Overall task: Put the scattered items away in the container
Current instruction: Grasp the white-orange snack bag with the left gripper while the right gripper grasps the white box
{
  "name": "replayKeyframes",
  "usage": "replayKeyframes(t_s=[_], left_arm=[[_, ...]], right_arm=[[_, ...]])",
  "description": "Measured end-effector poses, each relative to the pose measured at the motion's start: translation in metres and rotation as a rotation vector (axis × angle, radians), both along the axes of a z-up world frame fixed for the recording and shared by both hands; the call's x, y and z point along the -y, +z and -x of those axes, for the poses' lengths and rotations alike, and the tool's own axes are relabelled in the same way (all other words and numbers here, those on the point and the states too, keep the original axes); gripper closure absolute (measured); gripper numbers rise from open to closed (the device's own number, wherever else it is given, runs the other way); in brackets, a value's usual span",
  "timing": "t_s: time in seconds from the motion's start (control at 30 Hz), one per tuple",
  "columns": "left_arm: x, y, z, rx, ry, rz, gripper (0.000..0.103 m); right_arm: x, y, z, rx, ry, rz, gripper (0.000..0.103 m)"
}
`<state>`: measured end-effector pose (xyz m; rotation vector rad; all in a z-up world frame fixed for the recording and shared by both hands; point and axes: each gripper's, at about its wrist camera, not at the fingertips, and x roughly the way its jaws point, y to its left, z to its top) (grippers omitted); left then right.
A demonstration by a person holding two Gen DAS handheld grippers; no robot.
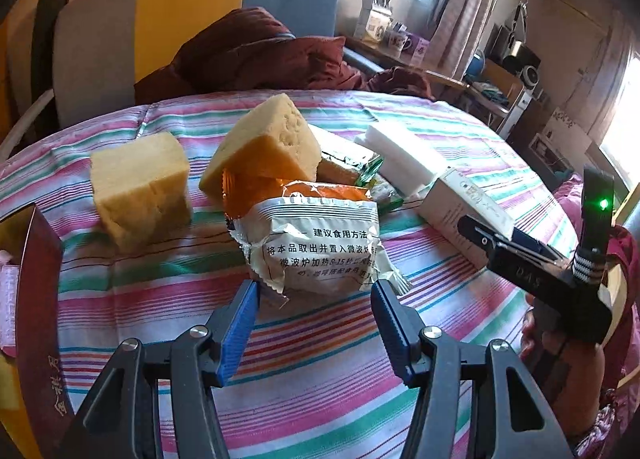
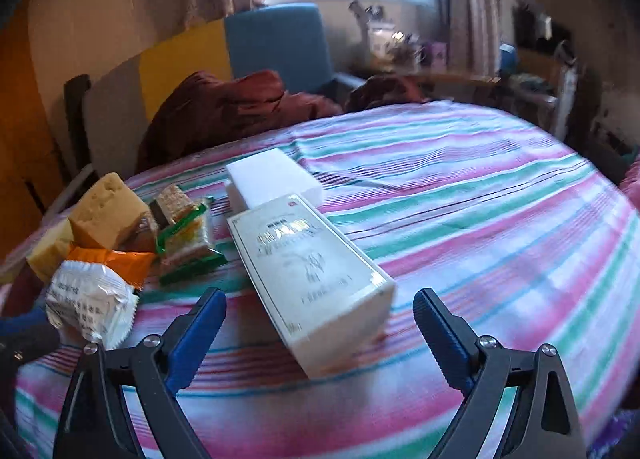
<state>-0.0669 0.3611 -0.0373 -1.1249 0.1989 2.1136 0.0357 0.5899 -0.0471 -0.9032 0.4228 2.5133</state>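
Observation:
On the striped cloth lie a silver snack packet [image 1: 320, 243], an orange packet [image 1: 296, 189], two yellow sponge blocks [image 1: 140, 189] [image 1: 268, 139], a green wafer packet [image 1: 352, 163], a white foam block [image 1: 404, 151] and a cream carton [image 1: 460, 215]. My left gripper [image 1: 314, 299] is open, its tips on either side of the silver packet's near edge. My right gripper [image 2: 320, 307] is open, its jaws on either side of the cream carton [image 2: 312, 275]'s near end; whether they touch it I cannot tell. The silver packet [image 2: 88, 307] sits at the left there. A dark red container [image 1: 36, 299] stands at the far left.
The striped cloth [image 2: 480, 219] stretches bare to the right of the carton. A maroon jacket [image 1: 256, 51] and a colour-block chair [image 1: 160, 31] sit behind the table. A cluttered desk [image 1: 400, 43] stands by the window.

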Motion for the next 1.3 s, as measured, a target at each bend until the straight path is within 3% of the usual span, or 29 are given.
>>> replayKeyframes(t_s=[0.03,0.07,0.1,0.17,0.3,0.5,0.63,0.73,0.83,0.97,1.1,1.3], left_arm=[[-0.001,0.000,0.000,-0.003,0.002,0.005,0.044],[-0.002,-0.001,0.001,-0.006,0.005,0.008,0.044],[-0.004,-0.001,0.002,-0.007,0.007,0.011,0.044],[-0.005,-0.001,0.002,0.001,0.012,0.014,0.044],[0.001,0.003,-0.004,0.019,0.023,-0.025,0.044],[-0.010,0.010,-0.010,-0.006,0.009,-0.006,0.037],[-0.023,0.011,-0.009,-0.047,0.008,0.047,0.031],[-0.032,0.011,-0.005,-0.081,0.006,0.081,0.019],[-0.036,0.011,-0.001,-0.144,0.019,0.102,0.018],[-0.041,0.003,0.010,-0.153,0.028,0.109,0.018],[-0.041,-0.009,0.016,-0.151,0.030,0.088,0.019],[-0.030,-0.015,0.026,-0.107,0.070,-0.018,0.019]], right_arm=[[-0.001,-0.001,0.002,0.005,0.004,0.009,0.010],[-0.002,-0.003,0.005,0.012,0.011,0.019,0.015],[-0.003,-0.005,0.007,0.020,0.022,0.030,0.027],[-0.001,-0.008,0.008,0.024,0.042,0.045,0.037],[0.012,-0.009,0.001,0.003,0.059,0.056,0.043],[0.035,-0.017,-0.005,-0.003,0.076,0.045,0.046],[0.035,-0.019,-0.005,-0.009,0.074,0.053,0.046],[0.035,-0.020,-0.006,-0.013,0.075,0.057,0.046],[0.034,-0.020,-0.005,-0.010,0.075,0.056,0.045],[0.033,-0.020,-0.005,-0.011,0.075,0.054,0.045],[0.033,-0.020,-0.005,-0.022,0.079,0.061,0.044],[0.034,-0.019,-0.002,-0.009,0.082,0.053,0.037]])
